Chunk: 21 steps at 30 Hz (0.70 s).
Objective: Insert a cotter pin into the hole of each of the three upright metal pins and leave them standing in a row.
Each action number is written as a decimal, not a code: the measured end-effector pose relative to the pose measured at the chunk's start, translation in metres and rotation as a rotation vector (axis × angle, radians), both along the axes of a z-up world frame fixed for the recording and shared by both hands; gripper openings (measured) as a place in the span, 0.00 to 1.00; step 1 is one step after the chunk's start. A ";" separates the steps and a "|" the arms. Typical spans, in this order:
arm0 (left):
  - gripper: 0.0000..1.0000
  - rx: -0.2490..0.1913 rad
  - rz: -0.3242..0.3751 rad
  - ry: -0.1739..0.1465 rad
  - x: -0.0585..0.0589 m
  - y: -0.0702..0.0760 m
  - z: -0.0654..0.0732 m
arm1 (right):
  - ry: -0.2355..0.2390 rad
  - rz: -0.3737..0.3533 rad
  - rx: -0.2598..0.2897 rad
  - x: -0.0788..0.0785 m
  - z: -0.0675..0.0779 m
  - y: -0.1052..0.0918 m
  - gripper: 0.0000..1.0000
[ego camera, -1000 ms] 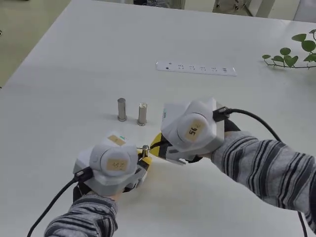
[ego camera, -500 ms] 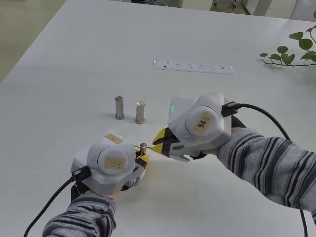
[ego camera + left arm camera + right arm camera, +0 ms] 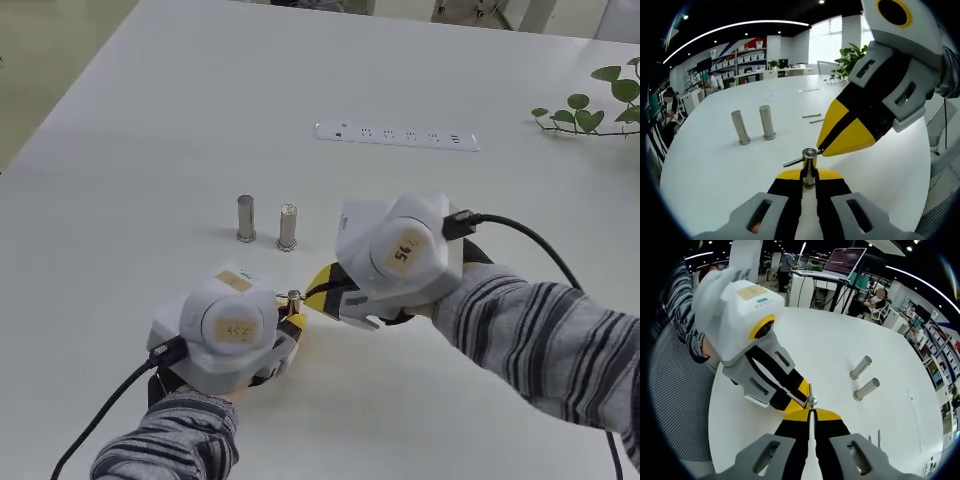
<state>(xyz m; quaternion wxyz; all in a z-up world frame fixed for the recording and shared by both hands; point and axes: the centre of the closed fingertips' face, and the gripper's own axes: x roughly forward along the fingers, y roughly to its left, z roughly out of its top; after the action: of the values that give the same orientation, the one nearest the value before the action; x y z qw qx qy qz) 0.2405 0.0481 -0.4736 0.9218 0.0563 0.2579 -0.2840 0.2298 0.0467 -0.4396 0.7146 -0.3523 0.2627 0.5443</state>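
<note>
While the metal pin [image 3: 809, 171] is held upright between the closed jaws of the left claw [image 3: 809, 176], a cotter pin [image 3: 794, 162] is seen lying across the hole near its top. The right end of this cotter pin is pinched by the right claw [image 3: 824, 148], whose jaws are shut narrow. Behind, a second metal pin [image 3: 740, 127] and a third metal pin [image 3: 767, 122] are standing side by side on the white counter [image 3: 710, 165]. Two loose cotter pins [image 3: 811, 116] are lying further back.

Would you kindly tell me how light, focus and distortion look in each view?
Head view: soft even light, faint shadows under the standing pins, sharp. Left gripper view: fisheye curves the table; held pin crisp. Right gripper view: same curving, dim room behind.
</note>
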 end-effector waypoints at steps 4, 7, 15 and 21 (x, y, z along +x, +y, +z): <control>0.05 0.002 0.001 -0.002 0.000 0.000 0.000 | 0.014 -0.017 0.016 0.001 0.000 0.001 0.00; 0.05 0.003 0.001 -0.002 0.000 0.000 0.000 | 0.028 -0.039 0.040 0.001 0.002 0.002 0.00; 0.05 0.011 0.014 0.000 0.004 0.004 0.001 | 0.031 -0.139 0.074 0.008 0.004 -0.009 0.12; 0.05 0.037 0.022 -0.008 0.015 0.020 0.002 | 0.066 -0.244 0.130 0.014 0.006 -0.023 0.21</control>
<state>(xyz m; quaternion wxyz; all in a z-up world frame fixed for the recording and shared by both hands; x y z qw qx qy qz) 0.2557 0.0682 -0.4719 0.9247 0.0715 0.2599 -0.2688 0.2435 0.0232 -0.4336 0.7878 -0.2525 0.2909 0.4806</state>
